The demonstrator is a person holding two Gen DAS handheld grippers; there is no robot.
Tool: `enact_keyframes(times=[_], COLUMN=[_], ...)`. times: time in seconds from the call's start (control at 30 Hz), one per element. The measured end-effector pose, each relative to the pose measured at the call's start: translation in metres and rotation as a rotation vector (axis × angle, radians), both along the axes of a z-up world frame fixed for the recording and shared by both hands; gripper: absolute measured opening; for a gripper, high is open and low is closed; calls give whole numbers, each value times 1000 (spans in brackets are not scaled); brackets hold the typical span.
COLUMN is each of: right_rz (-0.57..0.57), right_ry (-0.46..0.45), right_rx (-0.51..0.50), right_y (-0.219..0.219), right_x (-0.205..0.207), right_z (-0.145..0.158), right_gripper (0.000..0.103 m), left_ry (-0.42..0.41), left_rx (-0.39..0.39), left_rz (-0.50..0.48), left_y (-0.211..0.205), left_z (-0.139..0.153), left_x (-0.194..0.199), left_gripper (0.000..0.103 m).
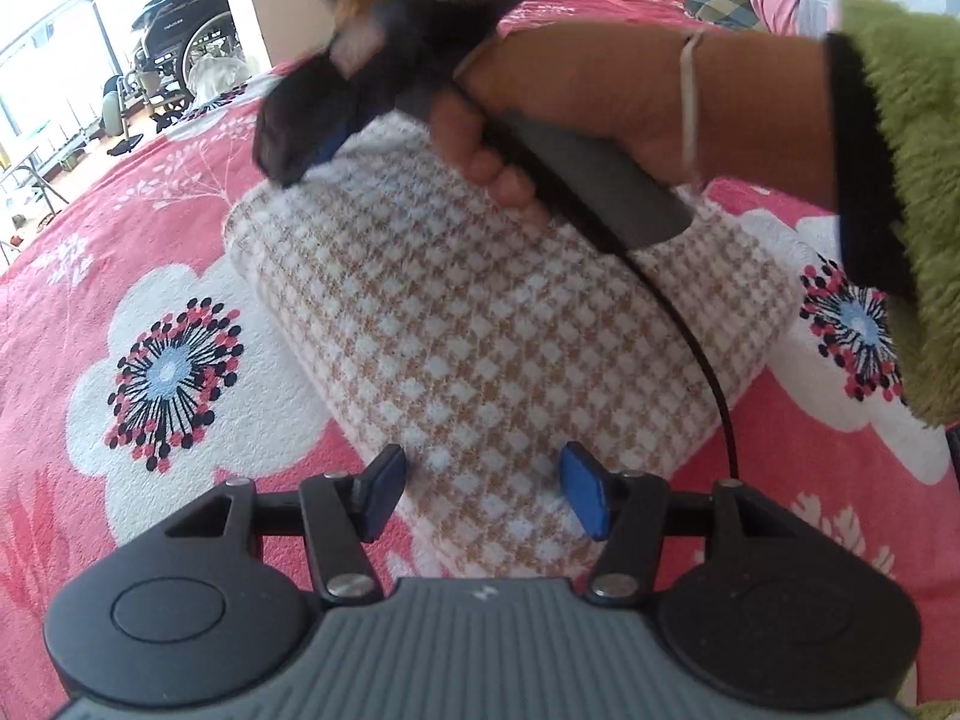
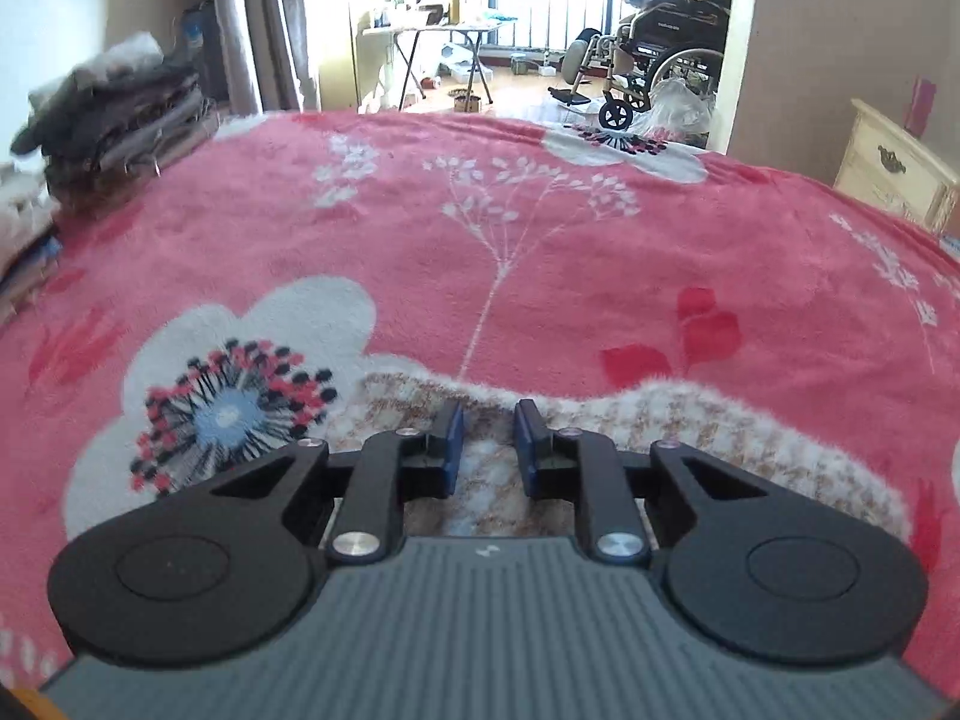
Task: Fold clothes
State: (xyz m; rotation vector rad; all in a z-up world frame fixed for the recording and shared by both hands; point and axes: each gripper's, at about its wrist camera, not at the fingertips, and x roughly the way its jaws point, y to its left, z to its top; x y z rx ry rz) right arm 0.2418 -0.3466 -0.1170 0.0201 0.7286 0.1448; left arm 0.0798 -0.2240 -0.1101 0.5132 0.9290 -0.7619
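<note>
A folded beige-and-white checked garment (image 1: 480,312) lies on the pink flowered bedspread (image 1: 120,228). My left gripper (image 1: 489,495) is open, its blue pads on either side of the garment's near end, just above it. In the left wrist view the right gripper (image 1: 300,138), held in a hand, hovers over the garment's far end. In the right wrist view my right gripper (image 2: 489,441) is open with a moderate gap and empty, above the garment's fuzzy edge (image 2: 660,420).
A stack of folded dark clothes (image 2: 120,114) sits at the bed's far left. A wheelchair (image 2: 666,54) and a folding table (image 2: 432,42) stand beyond the bed. A cream dresser (image 2: 894,174) stands at the right. A green fleece sleeve (image 1: 906,180) covers the person's arm.
</note>
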Motion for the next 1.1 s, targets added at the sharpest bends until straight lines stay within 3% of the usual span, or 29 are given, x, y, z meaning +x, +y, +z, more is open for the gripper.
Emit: enact_keyframes(times=[0.07, 0.27, 0.37, 0.43, 0.5, 0.7, 0.87, 1.0, 1.1], right_rz=[-31, -50, -68, -54, -65, -84, -95, -81, -48], right_ry=[-13, -22, 66, 166, 131, 131, 113, 83, 43], right_rx=[59, 72, -13, -99, -103, -75, -56, 67, 59], right_y=[-8, -28, -33, -33, -34, -38, -37, -43, -37], right_x=[-12, -50, -49, -43, -48, -50, -56, -68, -86], right_z=[19, 54, 33, -6, -33, -27, -11, 14, 38], right_gripper=[17, 17, 17, 16, 16, 16, 18, 18, 19], left_ry=[6, 16, 8, 1, 1, -2, -8, -12, -11], left_rx=[8, 17, 21, 19, 25, 35, 48, 49, 49], left_rz=[10, 23, 24, 21, 22, 27, 29, 29, 32], left_y=[-1, -3, -5, -6, -8, -10, -11, -12, -12], left_z=[1, 2, 3, 4, 5, 5, 4, 5, 6], left_x=[0, 0, -1, -2, -2, -4, -5, -7, -7], left_gripper=[57, 58, 58, 58, 58, 58, 58, 58, 58])
